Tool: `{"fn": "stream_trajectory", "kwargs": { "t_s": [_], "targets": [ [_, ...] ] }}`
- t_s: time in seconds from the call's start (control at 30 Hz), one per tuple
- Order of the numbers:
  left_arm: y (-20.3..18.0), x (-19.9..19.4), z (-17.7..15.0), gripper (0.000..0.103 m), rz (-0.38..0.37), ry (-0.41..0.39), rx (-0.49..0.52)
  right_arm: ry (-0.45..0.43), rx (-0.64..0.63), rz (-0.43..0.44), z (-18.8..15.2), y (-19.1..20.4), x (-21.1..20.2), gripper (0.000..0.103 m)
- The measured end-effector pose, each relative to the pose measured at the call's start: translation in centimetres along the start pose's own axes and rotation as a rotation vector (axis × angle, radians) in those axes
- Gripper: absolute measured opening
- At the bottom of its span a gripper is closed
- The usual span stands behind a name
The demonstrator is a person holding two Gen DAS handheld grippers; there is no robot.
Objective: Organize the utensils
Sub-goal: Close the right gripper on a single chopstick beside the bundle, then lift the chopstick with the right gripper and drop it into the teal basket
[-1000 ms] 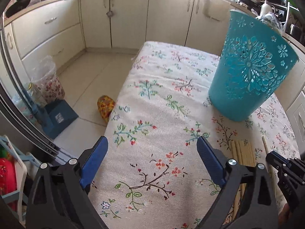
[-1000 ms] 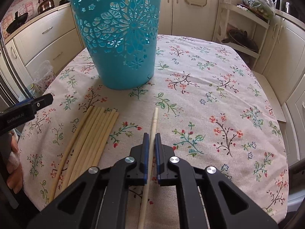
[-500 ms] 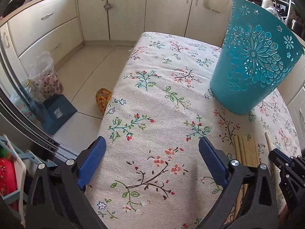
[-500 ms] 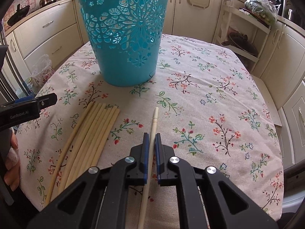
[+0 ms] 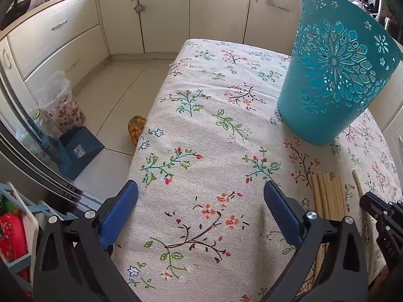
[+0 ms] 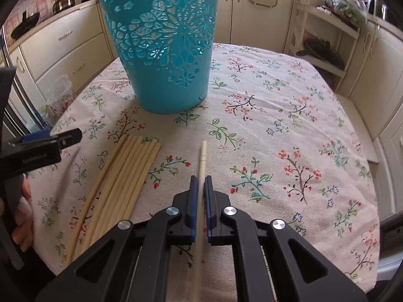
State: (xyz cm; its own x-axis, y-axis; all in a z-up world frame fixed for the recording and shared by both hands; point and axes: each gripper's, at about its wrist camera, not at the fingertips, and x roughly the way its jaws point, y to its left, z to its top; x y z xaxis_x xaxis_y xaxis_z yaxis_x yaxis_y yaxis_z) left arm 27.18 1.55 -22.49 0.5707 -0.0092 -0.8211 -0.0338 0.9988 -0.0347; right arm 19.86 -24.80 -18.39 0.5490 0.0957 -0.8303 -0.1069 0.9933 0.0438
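Observation:
A teal cut-out plastic basket [image 6: 161,50] stands upright on the floral tablecloth; it also shows in the left wrist view [image 5: 330,75]. My right gripper [image 6: 200,180] is shut on a single pale chopstick [image 6: 202,158] that points toward the basket. A bundle of several chopsticks [image 6: 126,176] lies on the cloth to its left, also seen in the left wrist view [image 5: 327,196]. My left gripper [image 5: 200,188] is open and empty over the cloth, left of the bundle; its finger [image 6: 60,141] shows in the right wrist view.
The table's left edge [image 5: 151,115] drops to a tiled floor with a bag [image 5: 63,105] and a blue dustpan [image 5: 75,148]. Cream kitchen cabinets [image 5: 151,12] ring the room. An open shelf [image 6: 325,40] stands at the back right.
My right gripper has lifted and moved closer to the basket with the chopstick held. My left gripper has edged forward over the cloth and stays open.

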Motion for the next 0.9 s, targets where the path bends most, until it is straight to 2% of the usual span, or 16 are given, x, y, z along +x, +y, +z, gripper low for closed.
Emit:
{"fn": "stream_trajectory", "kwargs": {
  "t_s": [0.13,0.47,0.6,0.7,0.8,0.9],
  "targets": [
    [0.1,-0.1,0.0,0.095,-0.008,-0.004,-0.006,-0.026,0.08,0.085,0.0,-1.2,-1.3,0.006],
    [0.0,0.0,0.0,0.095,-0.01,-0.001,0.001,-0.23,0.252,0.279,2.3,-4.4,-8.6,0.006],
    [-0.1,0.1,0.0,0.095,-0.006,0.001,0.006,-0.344,0.28,0.369,5.9,-4.4,-11.3,0.006],
    [-0.1,0.2,0.0,0.095,-0.004,0.002,0.008,-0.478,0.29,0.419,10.2,-3.4,-13.3,0.006],
    [-0.2,0.2,0.1,0.095,-0.007,0.001,0.007,-0.594,0.304,0.44,14.4,-2.4,-14.4,0.006],
    [-0.1,0.2,0.2,0.095,-0.012,0.0,0.005,-0.684,0.297,0.411,18.7,-1.0,-14.0,0.006]
  ]
}}
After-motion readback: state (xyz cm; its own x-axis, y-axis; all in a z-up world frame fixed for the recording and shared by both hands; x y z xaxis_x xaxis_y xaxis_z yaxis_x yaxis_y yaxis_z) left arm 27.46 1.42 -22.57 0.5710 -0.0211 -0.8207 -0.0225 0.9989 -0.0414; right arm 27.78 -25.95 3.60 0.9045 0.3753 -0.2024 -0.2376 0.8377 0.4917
